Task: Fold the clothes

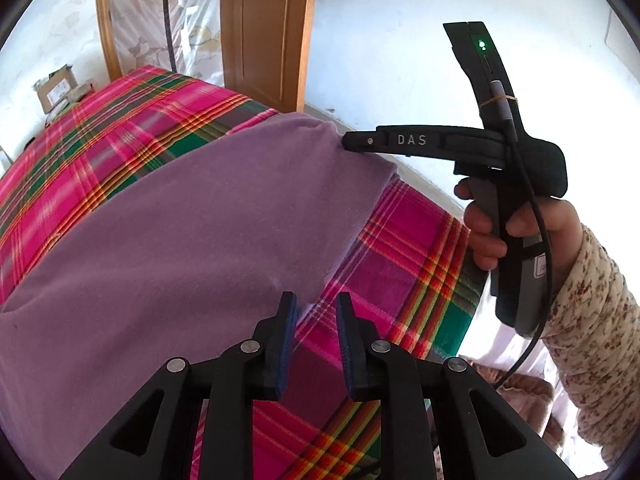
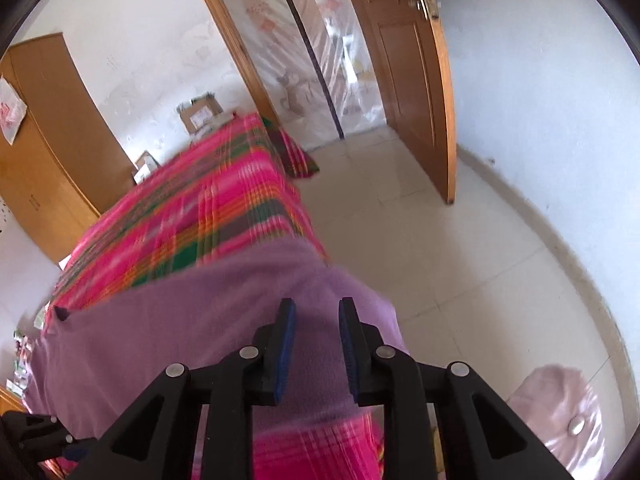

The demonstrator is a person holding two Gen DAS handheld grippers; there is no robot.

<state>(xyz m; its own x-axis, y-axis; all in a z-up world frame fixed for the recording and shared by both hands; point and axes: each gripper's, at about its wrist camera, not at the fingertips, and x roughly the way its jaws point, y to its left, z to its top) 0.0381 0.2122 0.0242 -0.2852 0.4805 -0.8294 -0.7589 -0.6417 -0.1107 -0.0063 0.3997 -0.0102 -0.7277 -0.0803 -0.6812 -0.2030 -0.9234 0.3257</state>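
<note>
A purple garment [image 1: 180, 240] lies spread flat on a bed with a pink, green and orange plaid sheet [image 1: 120, 128]. My left gripper [image 1: 316, 304] hovers over the garment's near right edge, jaws apart, with nothing between them. In the left wrist view my right gripper [image 1: 346, 142], held by a hand [image 1: 492, 236] in a floral sleeve, has its tip at the garment's far right corner. In the right wrist view, my right gripper [image 2: 317, 308] stands open just above the purple garment [image 2: 200, 320] near the plaid sheet's [image 2: 220, 208] edge, its pads clear of the cloth.
A wooden door [image 2: 408, 80] stands ajar beyond the bed, beside a plastic-covered doorway. Cardboard boxes [image 2: 200, 114] sit at the bed's far end and a wooden wardrobe [image 2: 40, 140] is at the left. Pale tiled floor [image 2: 460, 260] lies right of the bed, with a pink cushion [image 2: 560, 412].
</note>
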